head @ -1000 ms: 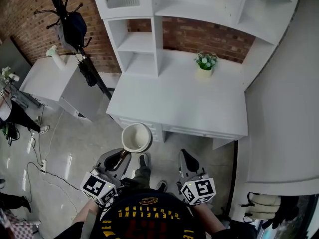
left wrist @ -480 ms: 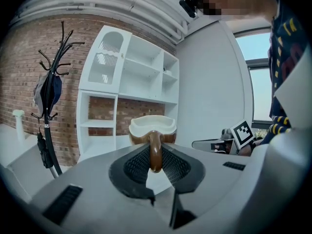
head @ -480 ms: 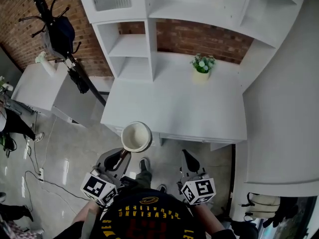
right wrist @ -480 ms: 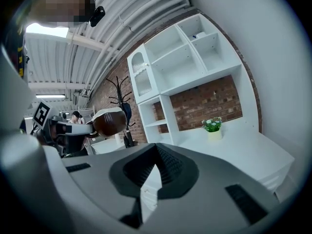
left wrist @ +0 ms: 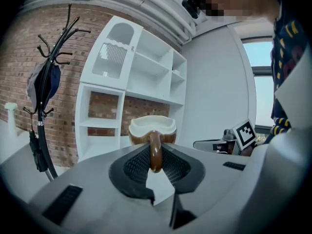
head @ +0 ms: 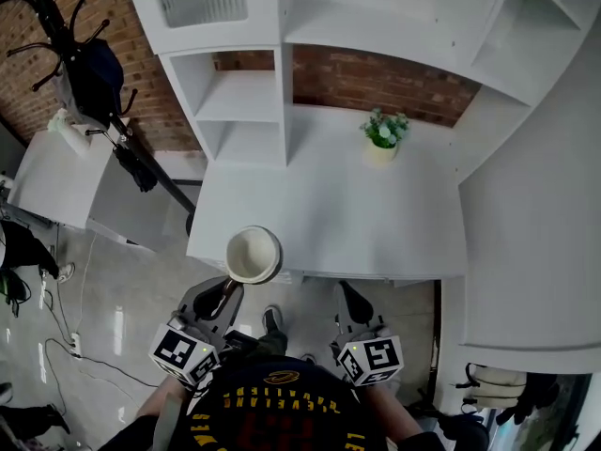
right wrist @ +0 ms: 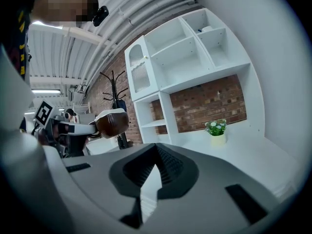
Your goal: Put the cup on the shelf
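The left hand-held gripper (head: 228, 292) is clamped on the cup (head: 254, 255) by its handle, holding it upright in the air over the bench (head: 376, 224) front edge. The right hand-held gripper (head: 346, 295) is closed on nothing, hanging beside it.

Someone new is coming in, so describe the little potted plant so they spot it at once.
Find the white desk under the white shelf unit. Near its back, before the brick wall, stands the potted plant: alone on the desktop, green leaves, pale flowers, cream pot.
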Available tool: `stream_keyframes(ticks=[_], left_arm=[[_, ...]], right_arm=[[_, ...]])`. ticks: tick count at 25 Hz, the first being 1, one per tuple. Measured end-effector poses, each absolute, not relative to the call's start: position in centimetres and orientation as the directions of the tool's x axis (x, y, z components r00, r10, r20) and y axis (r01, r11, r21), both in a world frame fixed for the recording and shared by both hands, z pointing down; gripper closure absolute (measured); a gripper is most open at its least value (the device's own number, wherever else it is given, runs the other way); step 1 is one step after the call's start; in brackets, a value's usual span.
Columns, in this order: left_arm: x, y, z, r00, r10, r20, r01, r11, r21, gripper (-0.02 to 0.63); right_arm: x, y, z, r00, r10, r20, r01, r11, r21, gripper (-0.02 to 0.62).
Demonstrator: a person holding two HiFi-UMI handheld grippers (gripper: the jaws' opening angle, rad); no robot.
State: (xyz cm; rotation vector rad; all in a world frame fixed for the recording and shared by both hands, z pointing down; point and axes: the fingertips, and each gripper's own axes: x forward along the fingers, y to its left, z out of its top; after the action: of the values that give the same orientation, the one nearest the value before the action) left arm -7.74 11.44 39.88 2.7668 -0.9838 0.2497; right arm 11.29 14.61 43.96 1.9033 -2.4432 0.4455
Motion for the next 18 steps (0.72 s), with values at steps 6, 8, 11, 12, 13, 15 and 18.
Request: stream_keyframes(ticks=[6,8,11,12,13,15,18], left_arm=[[-8.2,7.0,39.9,0.789,-0.577,0.211,-0.608,-0.782,0.136,0.555],[-8.6,5.5,39.6,0.797,-0.568,0.207,-0.598,-0.789,0.137,0.555],[-9.1,3.6,40.0,0.806,-0.556,0.201,-0.587,-0.796,0.152,0.555],[-9.3,3.0,40.2,0.809,-0.552,0.202,-0.583,-0.797,0.156,0.555],[-9.4,2.5,40.6,0.811,-0.549,0.204,-0.581,-0.798,0.162,0.555],[-9.7,1.7,41.3,0.814,-0.542,0.209,-0.577,-0.798,0.175,0.555],[-9.8,0.7,42.0,0.818,-0.531,0.221,-0.570,-0.800,0.186,0.555]], right_arm=[[10.8,10.9,43.8,-0.223,-0.954,0.201,-0.961,0.181,-0.209,0.591],[10.3,9.5,43.6,-0.215,-0.955,0.205,-0.963,0.172,-0.210,0.591],[9.5,7.8,43.5,-0.206,-0.956,0.210,-0.965,0.163,-0.205,0.591],[9.3,7.4,43.6,-0.205,-0.955,0.213,-0.965,0.161,-0.205,0.591],[9.0,7.0,43.7,-0.204,-0.955,0.216,-0.966,0.160,-0.203,0.591],[8.6,6.4,43.9,-0.197,-0.954,0.227,-0.968,0.153,-0.197,0.591],[8.4,5.8,44.5,-0.191,-0.951,0.245,-0.969,0.143,-0.201,0.591]])
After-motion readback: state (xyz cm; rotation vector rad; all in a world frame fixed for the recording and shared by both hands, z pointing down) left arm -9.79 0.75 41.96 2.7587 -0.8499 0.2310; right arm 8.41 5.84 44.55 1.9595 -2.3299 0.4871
